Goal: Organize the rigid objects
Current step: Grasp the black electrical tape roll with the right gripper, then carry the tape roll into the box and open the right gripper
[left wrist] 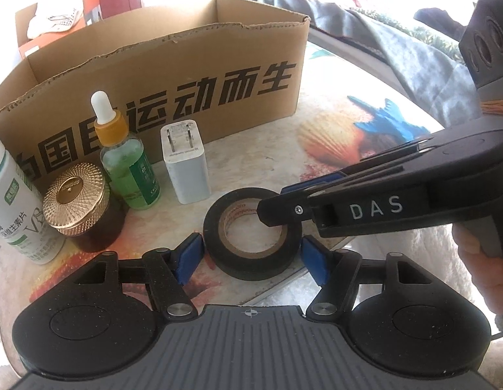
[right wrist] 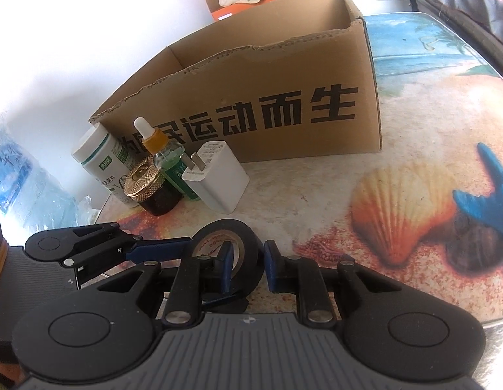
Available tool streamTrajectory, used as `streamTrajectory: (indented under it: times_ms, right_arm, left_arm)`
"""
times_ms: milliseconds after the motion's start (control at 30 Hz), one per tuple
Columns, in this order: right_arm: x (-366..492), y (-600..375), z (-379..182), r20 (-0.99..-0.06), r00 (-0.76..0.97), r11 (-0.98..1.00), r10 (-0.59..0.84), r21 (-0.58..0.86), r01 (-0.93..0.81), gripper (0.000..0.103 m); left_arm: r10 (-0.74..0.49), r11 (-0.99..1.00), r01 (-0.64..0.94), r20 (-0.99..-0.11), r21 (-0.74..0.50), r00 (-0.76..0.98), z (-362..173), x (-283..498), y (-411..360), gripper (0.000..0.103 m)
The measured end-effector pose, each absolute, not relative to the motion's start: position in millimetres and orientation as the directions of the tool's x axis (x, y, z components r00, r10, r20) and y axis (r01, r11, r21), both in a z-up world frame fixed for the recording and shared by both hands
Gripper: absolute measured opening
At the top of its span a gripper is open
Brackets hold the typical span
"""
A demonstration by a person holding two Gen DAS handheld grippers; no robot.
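A black tape roll (left wrist: 251, 250) lies flat on the table. My left gripper (left wrist: 251, 256) is open, its blue pads on either side of the roll without touching it. My right gripper (left wrist: 277, 208) reaches in from the right. In the right wrist view the right gripper (right wrist: 246, 265) straddles the near wall of the tape roll (right wrist: 248, 243), one pad inside the hole and one outside, with small gaps showing. An open cardboard box (left wrist: 173, 74) stands behind; it also shows in the right wrist view (right wrist: 267, 74).
Beside the box stand a white charger (left wrist: 185, 162), a green dropper bottle (left wrist: 129, 165), a gold-lidded jar (left wrist: 80, 208) and a white bottle (left wrist: 14, 201). The table edge (left wrist: 375, 48) is at right, with grey cloth (left wrist: 423, 52) beyond.
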State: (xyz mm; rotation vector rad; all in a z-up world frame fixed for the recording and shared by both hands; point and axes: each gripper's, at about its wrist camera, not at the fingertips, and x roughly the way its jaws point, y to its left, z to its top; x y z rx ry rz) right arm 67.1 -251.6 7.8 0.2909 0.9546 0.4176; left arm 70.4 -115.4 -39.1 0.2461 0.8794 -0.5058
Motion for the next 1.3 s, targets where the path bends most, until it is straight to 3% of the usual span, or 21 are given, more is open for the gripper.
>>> streamTrajectory:
  times_ms: [1300]
  right_arm:
    - [73, -243, 7, -0.730, 0.522, 0.897, 0.442, 0.358, -0.259, 0.024]
  left_arm:
    - [-0.318, 0.862, 0.506, -0.765, 0.011, 0.559, -41, 79, -119, 0.067]
